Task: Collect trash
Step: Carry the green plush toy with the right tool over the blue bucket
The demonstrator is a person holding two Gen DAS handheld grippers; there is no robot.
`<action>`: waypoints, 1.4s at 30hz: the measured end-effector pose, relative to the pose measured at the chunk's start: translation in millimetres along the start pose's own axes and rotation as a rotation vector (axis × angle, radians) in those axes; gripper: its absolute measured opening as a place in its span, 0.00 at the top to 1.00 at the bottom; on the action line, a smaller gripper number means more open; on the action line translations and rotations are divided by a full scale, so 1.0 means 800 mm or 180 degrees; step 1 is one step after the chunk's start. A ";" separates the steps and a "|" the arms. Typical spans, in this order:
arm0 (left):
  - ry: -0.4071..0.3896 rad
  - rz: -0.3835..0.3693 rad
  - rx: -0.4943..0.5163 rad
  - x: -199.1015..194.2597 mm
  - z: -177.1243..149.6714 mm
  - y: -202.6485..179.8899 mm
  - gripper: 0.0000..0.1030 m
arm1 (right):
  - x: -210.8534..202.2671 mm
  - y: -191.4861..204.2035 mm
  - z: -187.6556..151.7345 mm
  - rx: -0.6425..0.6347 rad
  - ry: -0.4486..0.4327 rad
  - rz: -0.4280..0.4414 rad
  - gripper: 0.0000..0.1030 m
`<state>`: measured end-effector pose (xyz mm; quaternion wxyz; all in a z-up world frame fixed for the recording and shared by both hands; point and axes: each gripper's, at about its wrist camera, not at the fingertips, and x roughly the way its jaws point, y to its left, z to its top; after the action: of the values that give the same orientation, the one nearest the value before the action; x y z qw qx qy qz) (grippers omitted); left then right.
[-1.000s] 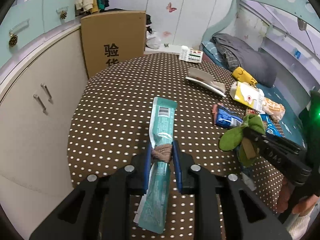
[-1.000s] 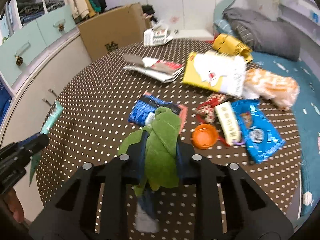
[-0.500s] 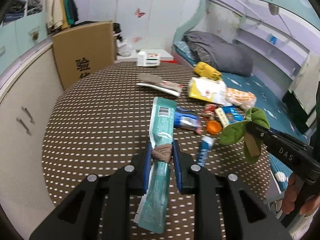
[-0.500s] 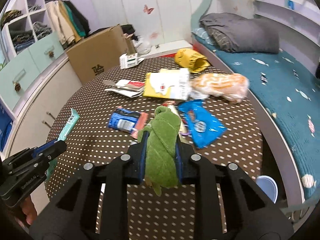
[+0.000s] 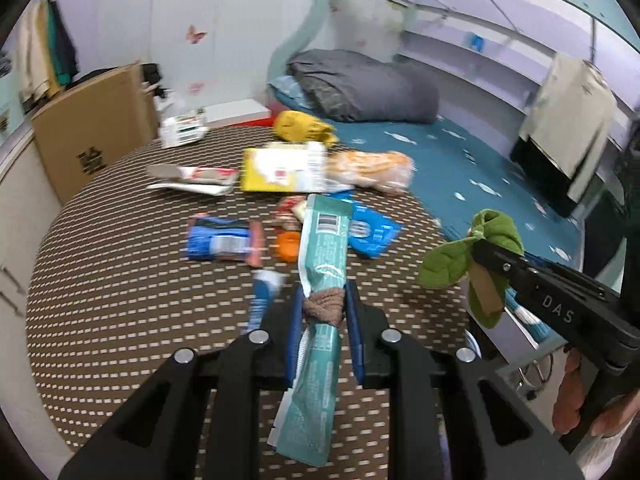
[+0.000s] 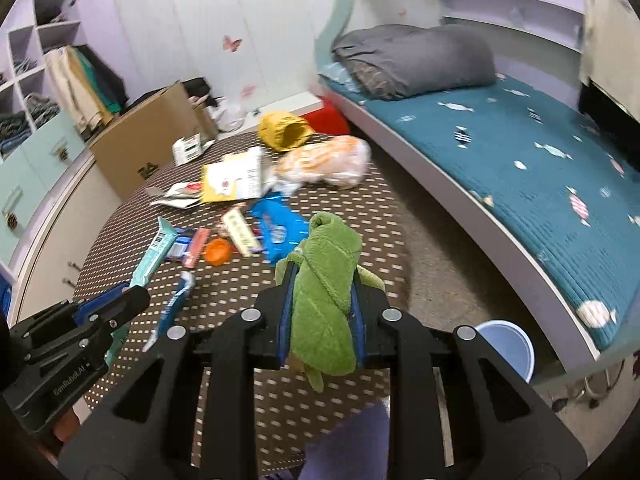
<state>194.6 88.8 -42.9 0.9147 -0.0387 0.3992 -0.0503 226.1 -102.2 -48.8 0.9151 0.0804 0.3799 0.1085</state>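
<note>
Left gripper (image 5: 323,312), black two-finger tongs with blue pads, clamped on a long teal foil wrapper (image 5: 320,276) together with a small brown knitted wad (image 5: 325,307), both lifted above the round brown table with white dots (image 5: 120,280). Right gripper (image 6: 320,312), same black tongs, clamped on a crumpled green terry cloth (image 6: 324,280), also lifted clear of the table, toward its bed-side edge. Neither load dropped yet.

Off the table's bed-side edge, low on the floor: a pale blue round bin (image 6: 508,346), partly hidden by the right gripper; probably the place for the trash, though nothing visible inside from here.

Still lying on the table, so still to collect, judging by the scene:
- blue and red snack packet (image 5: 224,242), middle of the table
- small orange round lid (image 5: 289,245), just beside that packet
- bright blue foil bag (image 5: 372,232), toward the bed side
- blue and white tube (image 5: 262,300), at the near part of the table
- yellow and white flat pouch (image 5: 280,168), farther back
- clear bag of orange bread (image 5: 372,168), touching the pouch
- crumpled yellow bag (image 5: 304,126), at the far edge
- red and white flattened wrappers (image 5: 192,178), far cupboard side
- small white carton (image 5: 182,128), far edge

Early in the job, by the look of it: two loads in the tongs, most litter untouched.
</note>
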 end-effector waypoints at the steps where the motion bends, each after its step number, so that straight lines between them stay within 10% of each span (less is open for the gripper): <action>1: 0.0013 -0.0035 0.0039 0.003 0.000 -0.009 0.81 | -0.004 -0.011 -0.002 0.0054 -0.0008 -0.0038 0.77; 33: 0.0510 -0.1188 0.1439 0.086 -0.036 -0.341 0.81 | -0.107 -0.292 -0.095 0.1446 -0.0082 -0.1192 0.75; 42: 0.0731 -0.1114 0.1699 0.135 -0.063 -0.404 0.81 | -0.112 -0.346 -0.131 0.1811 0.0037 -0.1393 0.75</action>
<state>210.7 -246.8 -119.7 0.8191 0.1401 0.4597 -0.3133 127.6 -385.6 -125.2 0.8555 0.2481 0.4084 -0.1996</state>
